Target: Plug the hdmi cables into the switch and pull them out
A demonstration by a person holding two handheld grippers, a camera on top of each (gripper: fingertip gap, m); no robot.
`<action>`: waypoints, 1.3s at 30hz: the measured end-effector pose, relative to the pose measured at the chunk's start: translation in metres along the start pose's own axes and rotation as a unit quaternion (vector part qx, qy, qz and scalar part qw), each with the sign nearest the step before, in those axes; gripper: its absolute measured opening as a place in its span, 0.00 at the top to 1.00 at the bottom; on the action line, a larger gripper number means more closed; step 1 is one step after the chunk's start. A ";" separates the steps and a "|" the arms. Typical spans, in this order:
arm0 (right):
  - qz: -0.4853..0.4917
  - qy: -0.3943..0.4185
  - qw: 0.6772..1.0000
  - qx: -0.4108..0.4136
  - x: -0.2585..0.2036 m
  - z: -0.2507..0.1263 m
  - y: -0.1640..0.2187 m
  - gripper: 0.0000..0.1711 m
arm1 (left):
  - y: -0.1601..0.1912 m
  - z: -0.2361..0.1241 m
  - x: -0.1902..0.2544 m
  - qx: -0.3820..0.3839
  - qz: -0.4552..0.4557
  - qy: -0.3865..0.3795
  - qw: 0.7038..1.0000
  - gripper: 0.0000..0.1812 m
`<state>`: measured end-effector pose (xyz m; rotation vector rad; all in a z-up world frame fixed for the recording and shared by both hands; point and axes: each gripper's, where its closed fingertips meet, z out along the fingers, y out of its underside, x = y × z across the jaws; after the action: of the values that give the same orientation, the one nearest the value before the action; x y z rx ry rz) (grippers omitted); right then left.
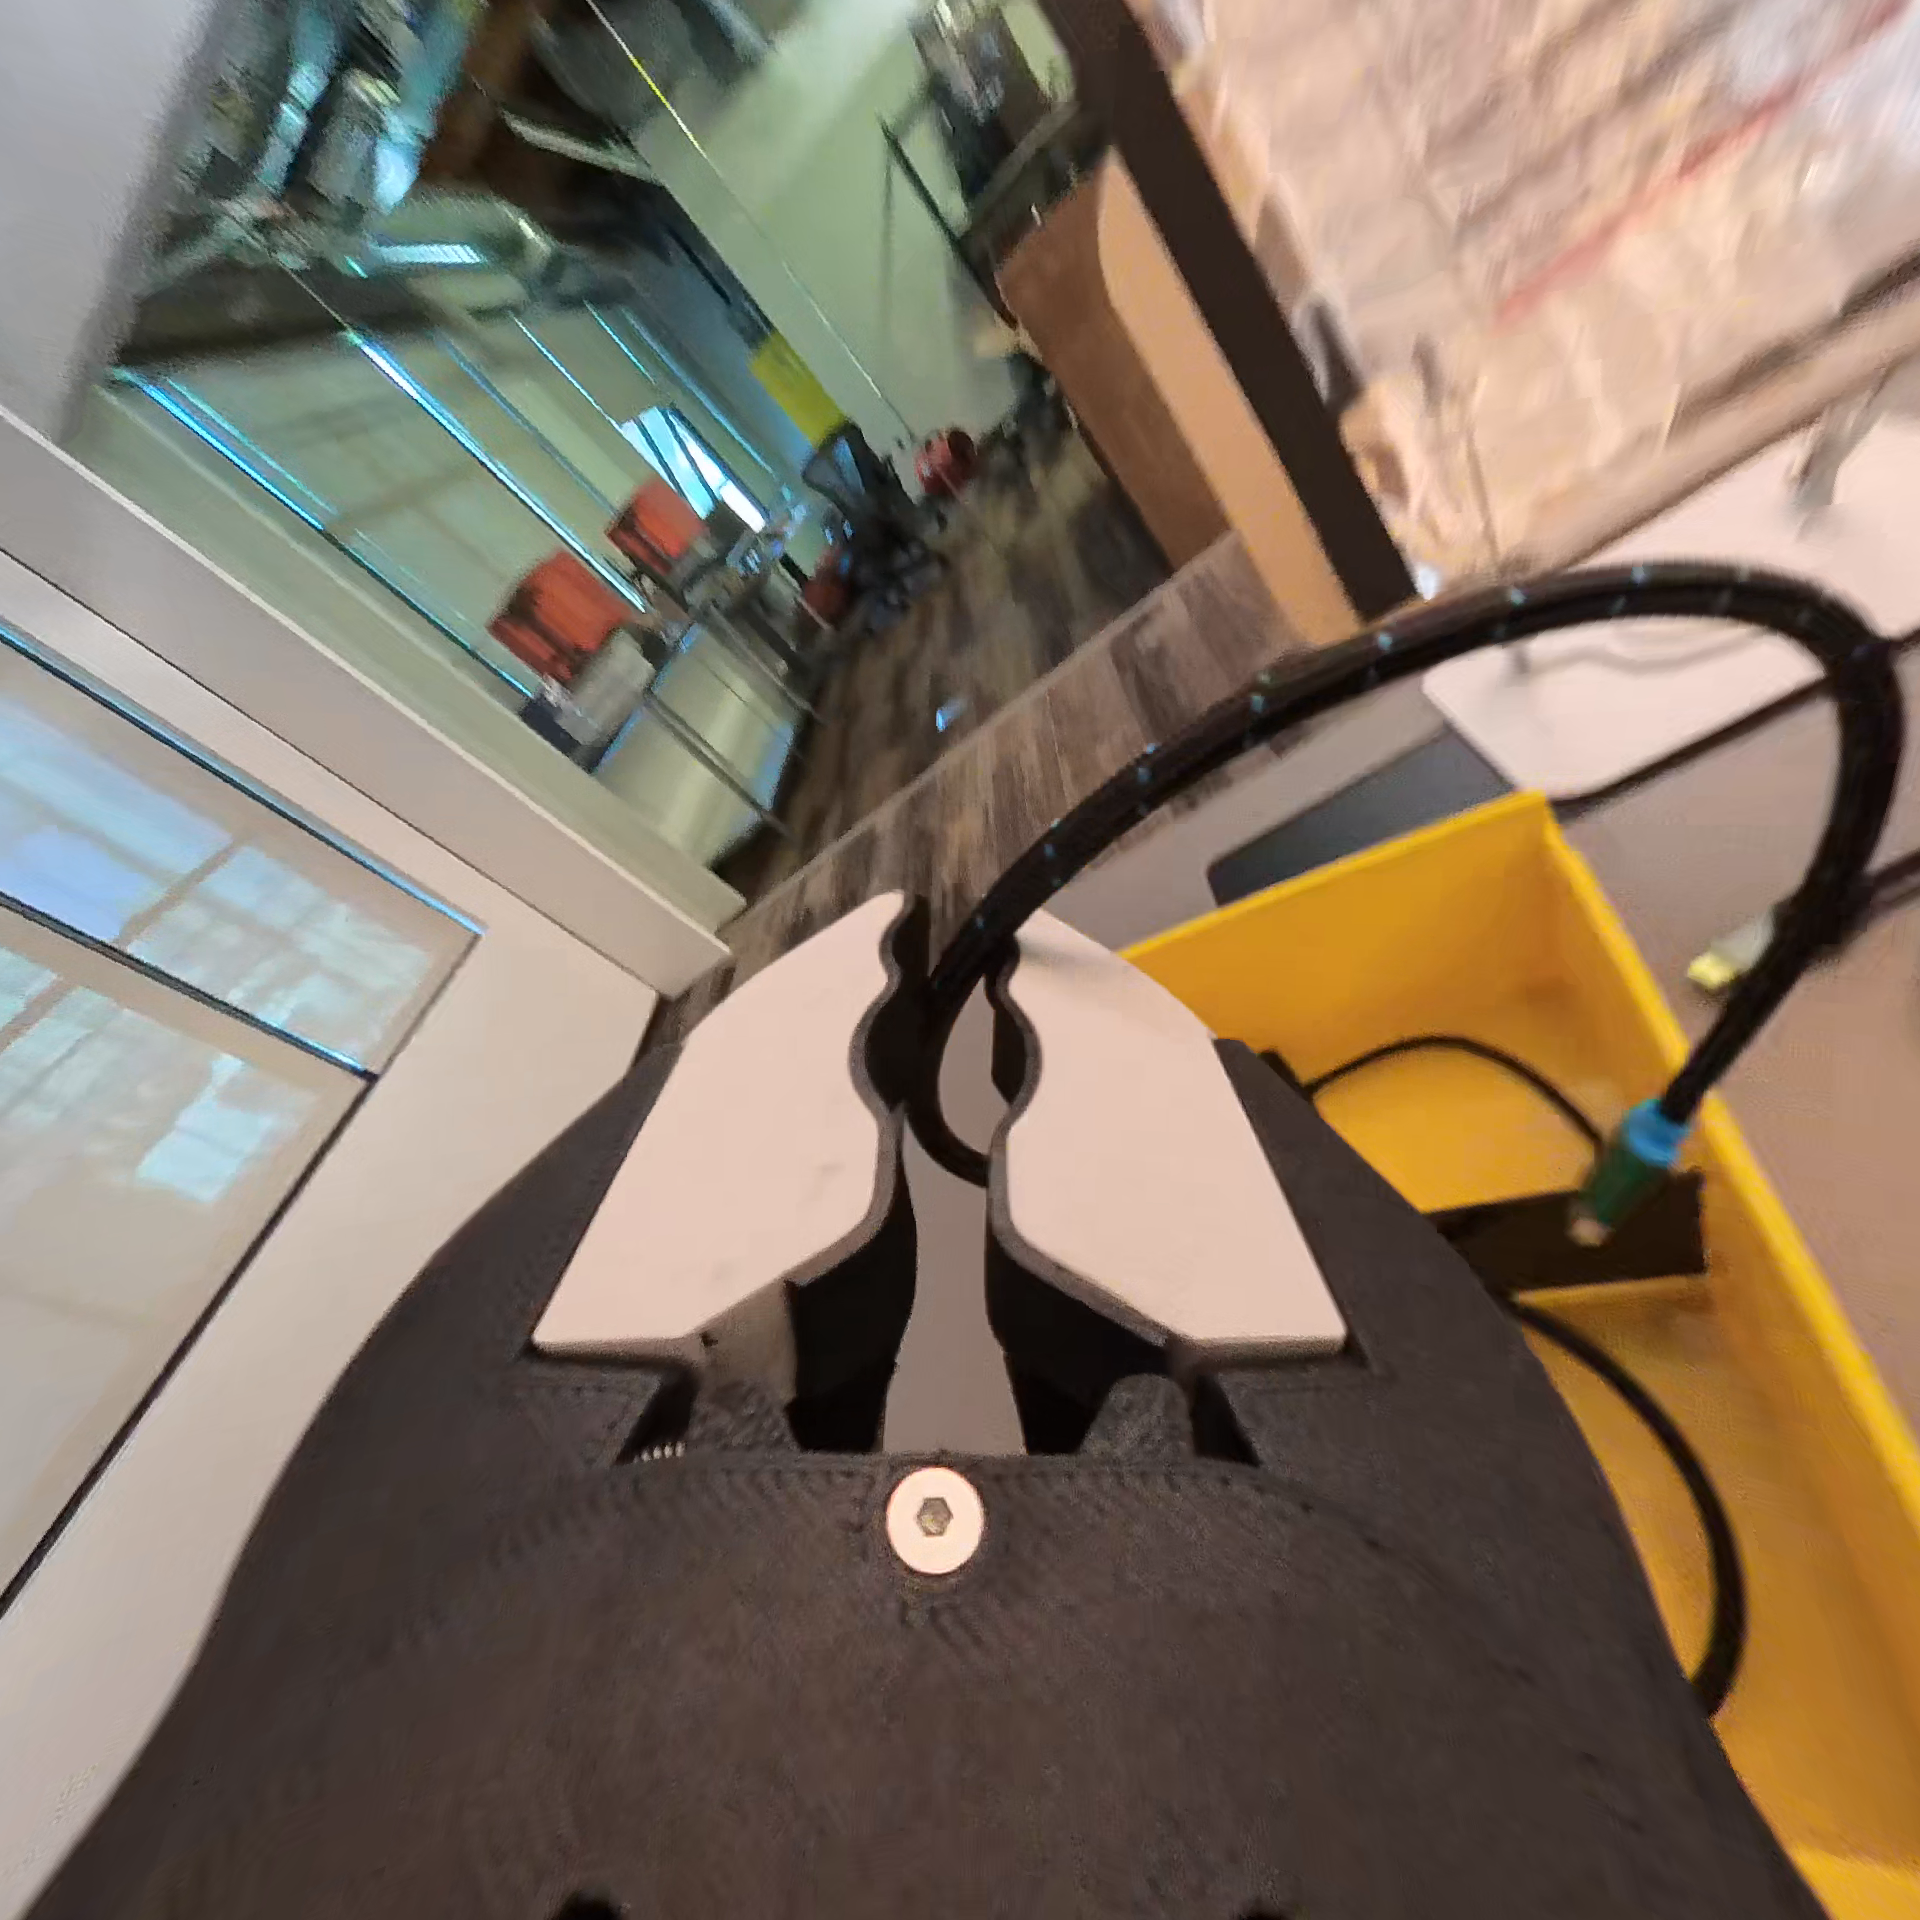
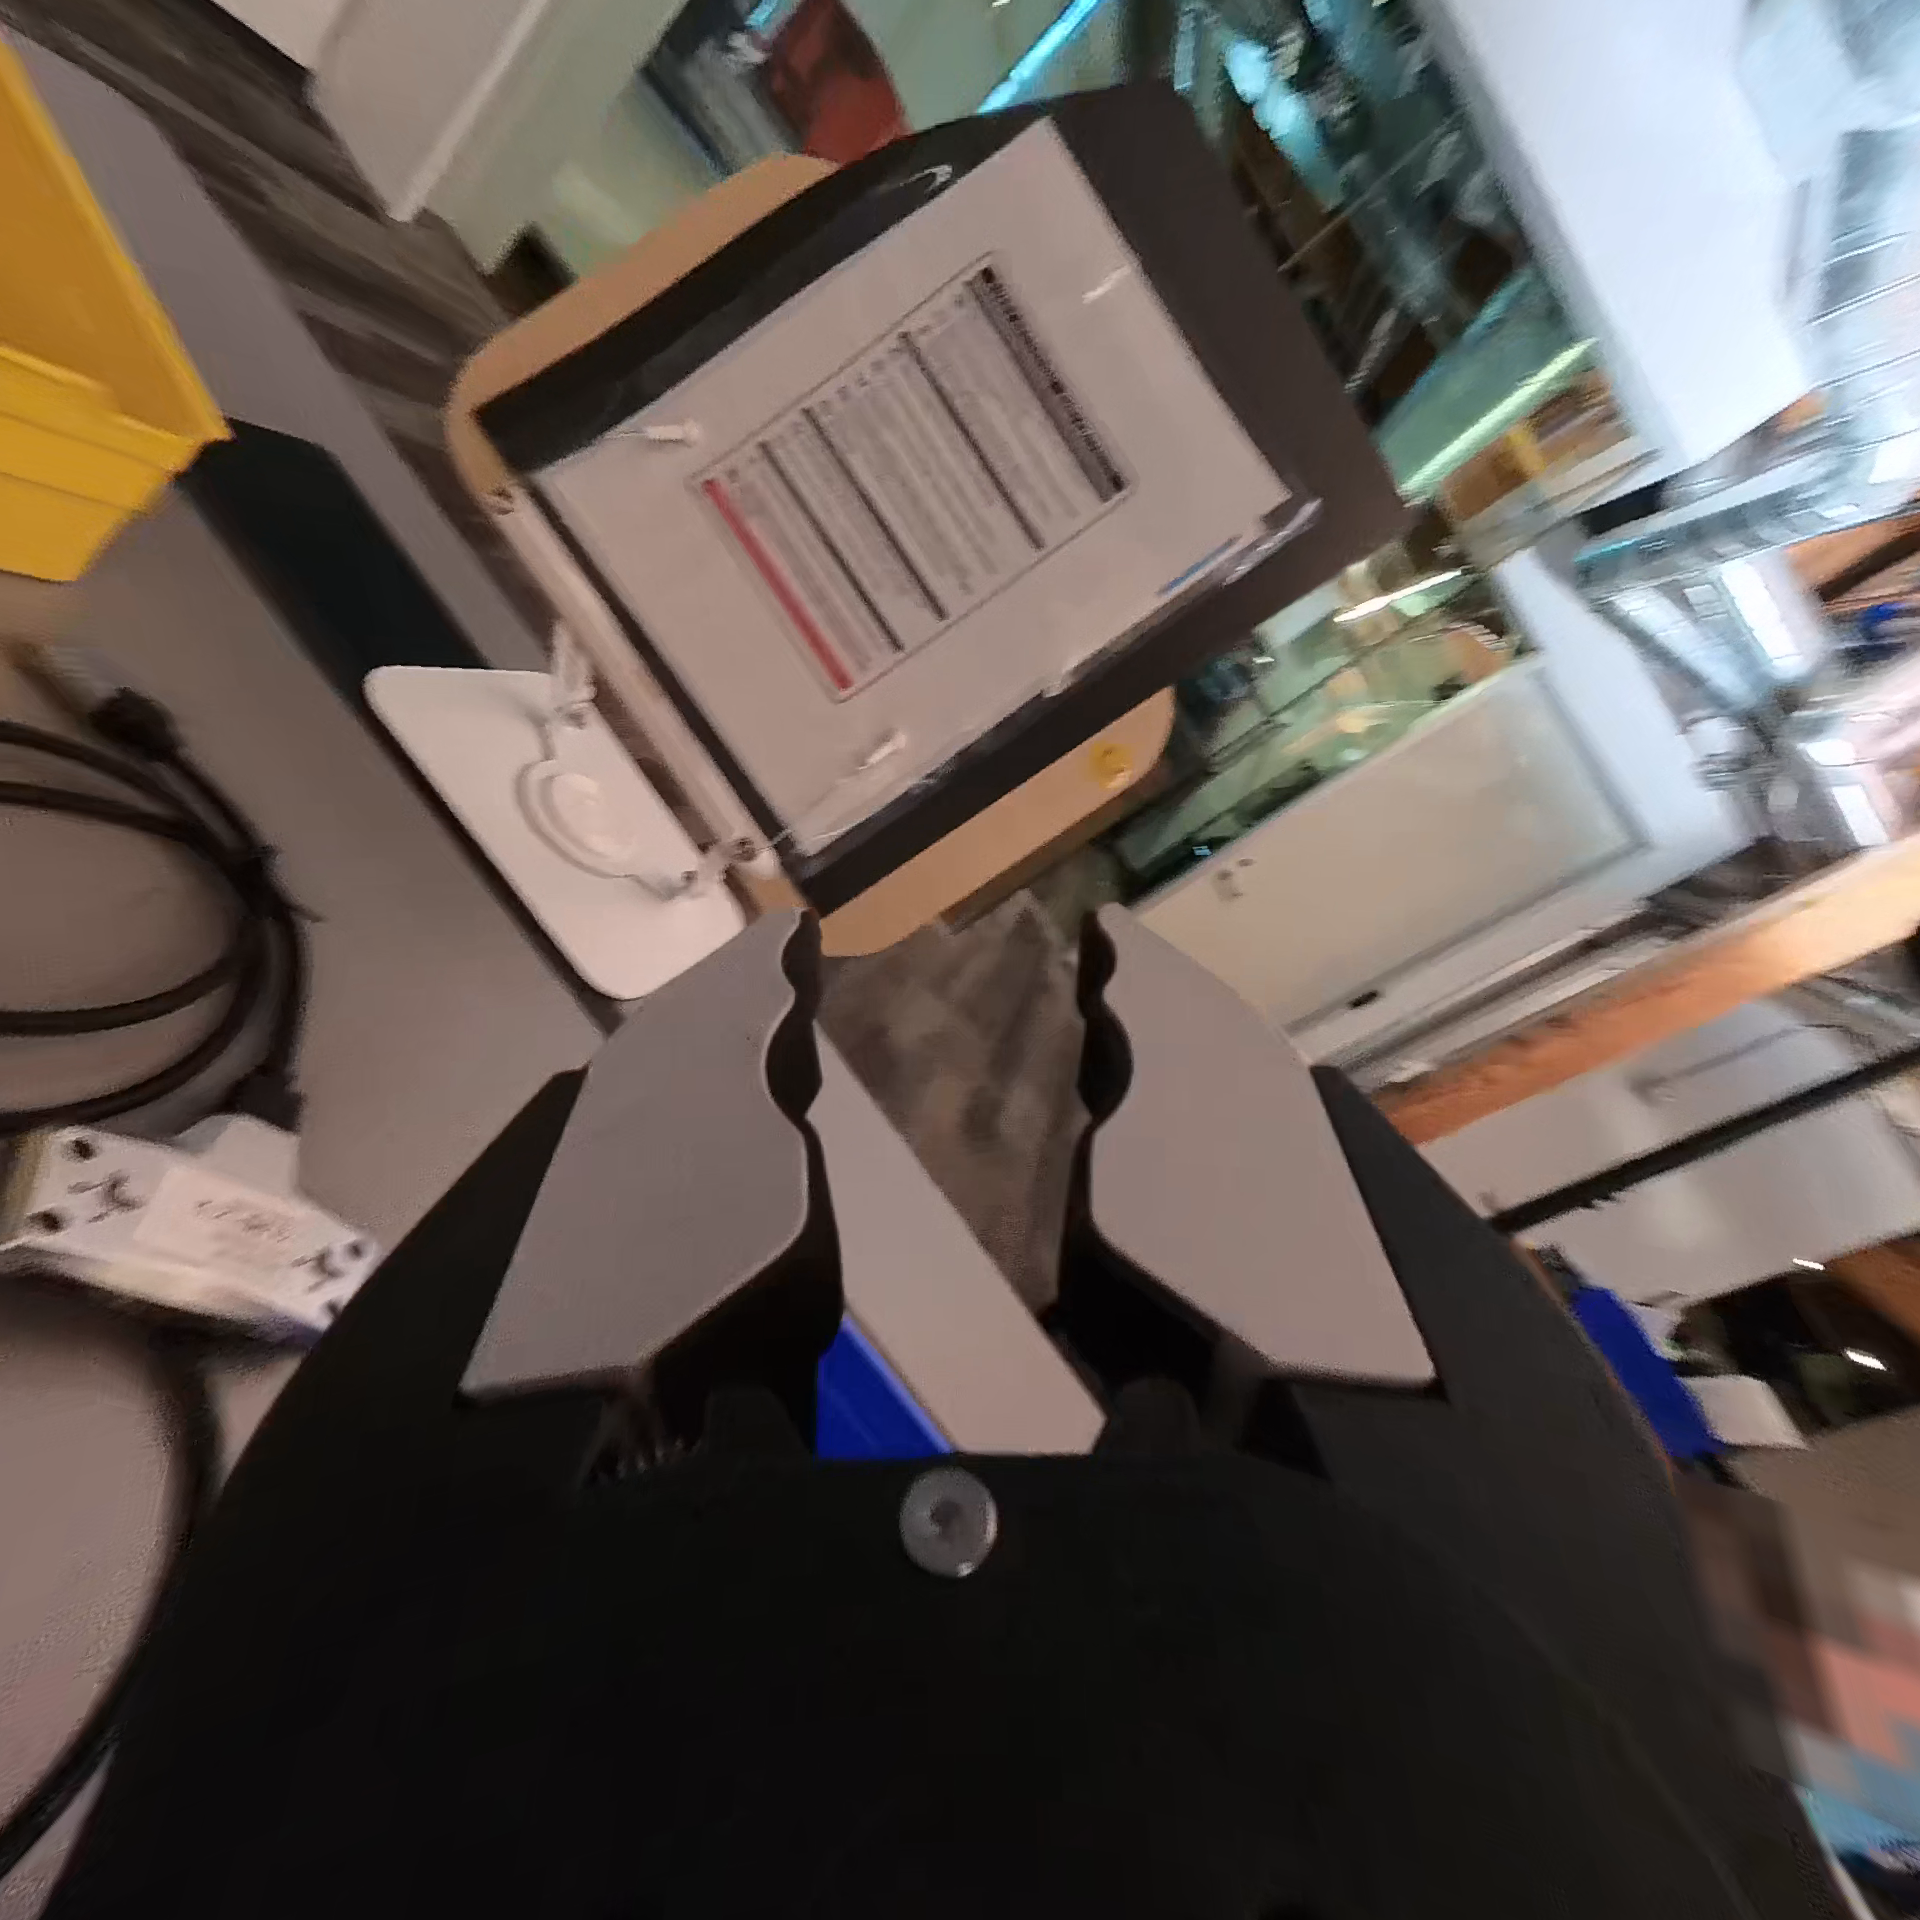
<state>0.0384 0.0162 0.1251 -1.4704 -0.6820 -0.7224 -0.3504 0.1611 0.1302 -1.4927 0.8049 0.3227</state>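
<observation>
My left gripper [image 1: 956, 935] is shut on a black braided HDMI cable [image 1: 1382, 642] pinched between its fingertips. The cable arcs up and to the right, then drops into a yellow bin [image 1: 1403, 935]. Its blue and green plug [image 1: 1626, 1169] points down at a black switch [image 1: 1642, 1247] in the bin and touches it; I cannot tell whether it is seated. Thin black leads run from the switch along the bin floor. A second plug with a gold tip [image 1: 1730, 956] lies on the table beyond the bin. My right gripper [image 2: 945, 925] is open and empty, raised above the table.
In the right wrist view a screen on a white stand [image 2: 582, 821] stands ahead. The yellow bin's corner [image 2: 83, 416] is at upper left, with coiled black cables [image 2: 249, 935] and a white power strip [image 2: 177, 1216] on the grey table below it. Both views are blurred. Spacing between my two grippers at the tips: around 40 cm.
</observation>
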 end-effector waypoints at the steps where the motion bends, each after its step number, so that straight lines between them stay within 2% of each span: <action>1: -0.014 0.027 1.000 0.002 0.005 -0.001 -0.003 0.74 | -0.016 -0.012 -0.002 0.021 -0.005 -0.008 1.000 0.96; 2: -0.033 0.056 0.998 0.001 0.011 -0.003 -0.006 0.75 | -0.033 -0.025 0.003 0.044 -0.009 -0.003 0.999 0.97; 4: -0.057 0.104 0.993 -0.005 0.021 -0.007 -0.008 0.77 | -0.064 -0.046 0.032 0.086 -0.019 0.064 0.994 0.97; 7: -0.050 0.166 0.985 -0.010 0.040 -0.017 -0.007 0.84 | -0.101 -0.066 0.107 0.126 -0.008 0.210 0.970 0.98; 9: -0.037 0.211 0.976 -0.048 0.056 -0.023 0.003 0.85 | -0.110 -0.070 0.166 0.111 0.017 0.300 0.947 0.98; 11: 0.000 0.218 0.972 -0.089 0.063 -0.025 0.019 0.86 | -0.105 -0.069 0.223 0.069 0.049 0.377 0.922 0.99; 13: 0.031 0.215 0.971 -0.103 0.067 -0.026 0.028 0.87 | -0.094 -0.059 0.266 0.028 0.079 0.403 0.911 0.99; 15: 0.038 0.234 0.965 -0.115 0.075 -0.030 0.035 0.95 | -0.077 -0.049 0.303 -0.024 0.094 0.427 0.899 0.99; 17: 0.037 0.246 0.961 -0.121 0.080 -0.032 0.039 0.97 | -0.060 -0.043 0.334 -0.067 0.104 0.452 0.883 0.99; 22: 0.046 0.229 0.964 -0.125 0.078 -0.027 0.045 0.97 | -0.042 -0.048 0.382 -0.120 0.062 0.529 0.838 0.99; 24: 0.055 0.215 0.967 -0.122 0.074 -0.023 0.047 0.97 | -0.033 -0.044 0.392 -0.143 0.051 0.538 0.829 0.99; 25: 0.059 0.206 0.969 -0.124 0.072 -0.021 0.049 0.96 | -0.029 -0.040 0.394 -0.152 0.045 0.538 0.828 0.93; 29: 0.068 0.180 0.973 -0.131 0.067 -0.017 0.056 0.93 | -0.027 -0.025 0.373 -0.178 0.013 0.523 0.834 0.70; 30: 0.071 0.175 0.973 -0.129 0.068 -0.017 0.056 0.92 | -0.029 -0.022 0.356 -0.182 0.010 0.513 0.839 0.70; 32: 0.081 0.170 0.975 -0.122 0.071 -0.019 0.057 0.92 | -0.032 -0.006 0.303 -0.170 0.000 0.455 0.874 0.70; 34: 0.092 0.164 0.975 -0.120 0.074 -0.021 0.059 0.91 | -0.022 0.021 0.221 -0.156 -0.017 0.327 0.932 0.72; 36: 0.102 0.158 0.975 -0.121 0.075 -0.023 0.062 0.90 | 0.012 0.043 0.131 -0.166 -0.049 0.184 0.968 0.73; 37: 0.105 0.155 0.975 -0.121 0.075 -0.023 0.063 0.90 | 0.039 0.050 0.093 -0.188 -0.071 0.128 0.971 0.74; 39: 0.107 0.144 0.976 -0.122 0.073 -0.021 0.065 0.89 | 0.108 0.054 0.042 -0.274 -0.122 0.065 0.952 0.72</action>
<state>0.1336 -0.0078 0.1416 -1.5909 -0.2132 -0.8509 -0.3764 0.2115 0.0151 -2.1334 0.6489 0.2736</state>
